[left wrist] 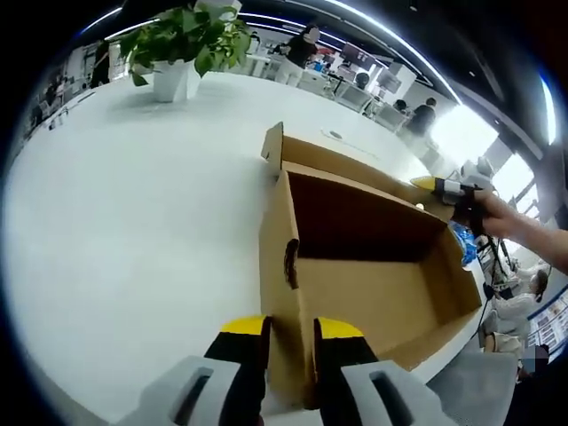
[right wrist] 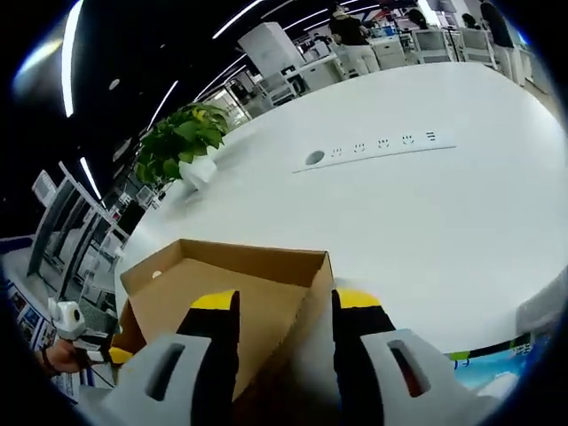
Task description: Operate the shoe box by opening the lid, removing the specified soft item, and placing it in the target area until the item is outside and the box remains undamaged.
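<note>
An open brown cardboard shoe box (left wrist: 373, 293) lies on the white table, and the part of its inside that shows is bare. Its lid (left wrist: 355, 164) is folded back on the far side. My left gripper (left wrist: 291, 330) is shut on the box's near wall, one jaw inside and one outside. My right gripper (left wrist: 437, 186), held by a hand, is at the lid's far right corner. In the right gripper view, the right gripper (right wrist: 284, 306) stands open astride the lid's corner (right wrist: 311, 266). The left gripper (right wrist: 89, 342) shows at the lower left.
A potted plant (left wrist: 177, 53) (right wrist: 191, 146) stands at the back of the white table (left wrist: 133, 222). A socket strip (right wrist: 382, 144) is set into the tabletop. Something blue (left wrist: 461, 244) lies just past the box's right end. People and desks fill the background.
</note>
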